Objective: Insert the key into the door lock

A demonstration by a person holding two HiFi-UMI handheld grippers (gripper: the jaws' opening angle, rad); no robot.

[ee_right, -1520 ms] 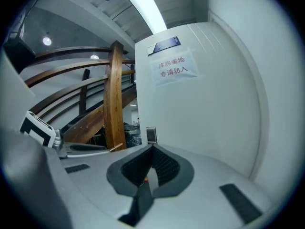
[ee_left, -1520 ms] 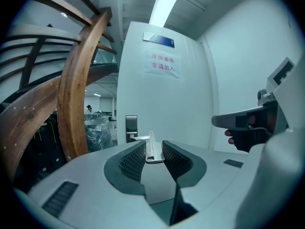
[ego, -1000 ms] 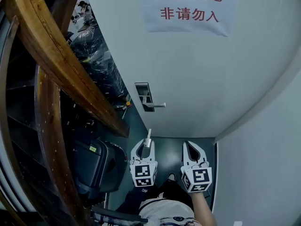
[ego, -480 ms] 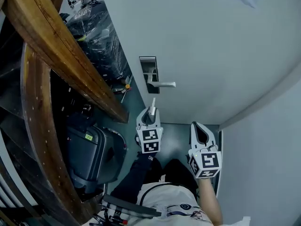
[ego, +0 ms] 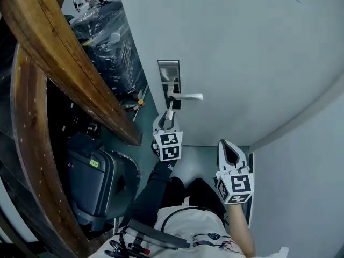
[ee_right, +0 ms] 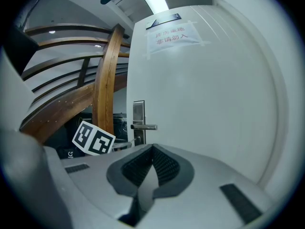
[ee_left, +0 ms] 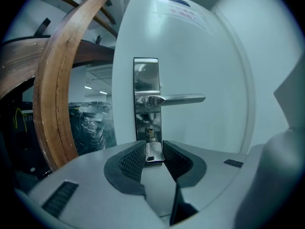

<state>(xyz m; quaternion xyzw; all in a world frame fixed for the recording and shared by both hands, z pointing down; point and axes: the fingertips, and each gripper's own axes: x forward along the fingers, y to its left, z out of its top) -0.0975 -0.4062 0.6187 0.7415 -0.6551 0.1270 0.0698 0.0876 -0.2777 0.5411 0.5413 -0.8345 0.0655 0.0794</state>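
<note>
A white door carries a steel lock plate [ego: 169, 79] [ee_left: 147, 94] with a lever handle [ego: 185, 96] [ee_left: 176, 99] and a keyhole [ee_left: 149, 130] under the lever. My left gripper [ego: 167, 123] [ee_left: 153, 152] is shut on a silver key [ee_left: 153, 151] [ego: 169, 114]. The key's tip points at the keyhole and sits just in front of it; I cannot tell whether it touches. My right gripper [ego: 230, 152] [ee_right: 151, 163] hangs lower right, shut with nothing in it, well back from the door.
A curved wooden stair rail [ego: 70, 58] [ee_left: 59, 104] runs along the left. A dark suitcase [ego: 99, 181] stands on the floor at left, plastic-wrapped goods [ego: 110, 42] behind it. A paper notice [ee_right: 169, 34] is taped high on the door. A side wall [ego: 301, 181] closes the right.
My left gripper has carried the key up and forward, from well below the lock to right in front of the keyhole. The right gripper has stayed low.
</note>
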